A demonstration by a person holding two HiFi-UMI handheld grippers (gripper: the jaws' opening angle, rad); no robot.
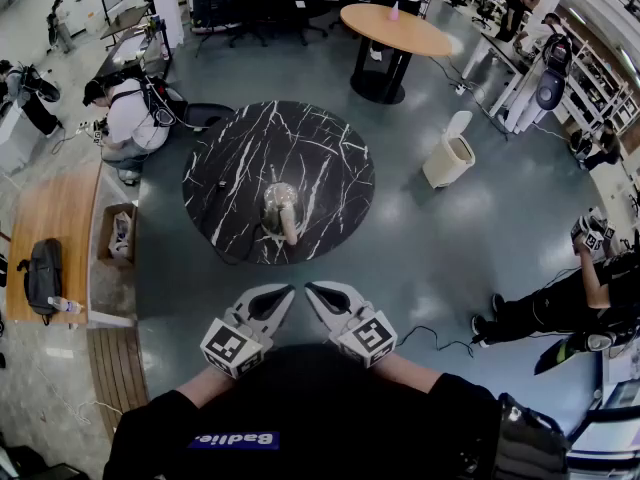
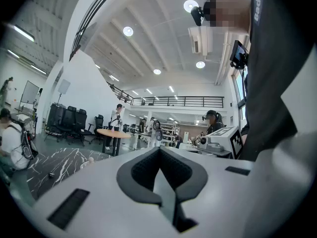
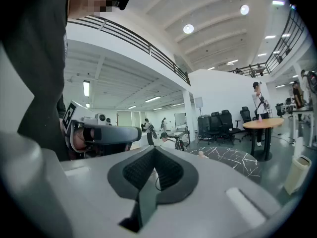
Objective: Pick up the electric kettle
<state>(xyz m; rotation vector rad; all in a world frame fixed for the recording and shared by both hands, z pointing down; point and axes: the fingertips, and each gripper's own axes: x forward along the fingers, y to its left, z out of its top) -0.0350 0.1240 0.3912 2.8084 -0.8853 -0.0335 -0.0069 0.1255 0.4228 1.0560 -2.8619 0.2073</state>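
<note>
While the kettle (image 1: 281,209) stands toward the near edge of the tabletop (image 1: 235,153), well apart from both, left gripper (image 1: 286,293) and right gripper (image 1: 312,291) hover tip to tip at the person's chest, jaws pressed together, empty.

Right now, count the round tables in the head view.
2: the black marble table ahead, bearing the kettle; the wooden table beyond it. More may be hidden.
</note>
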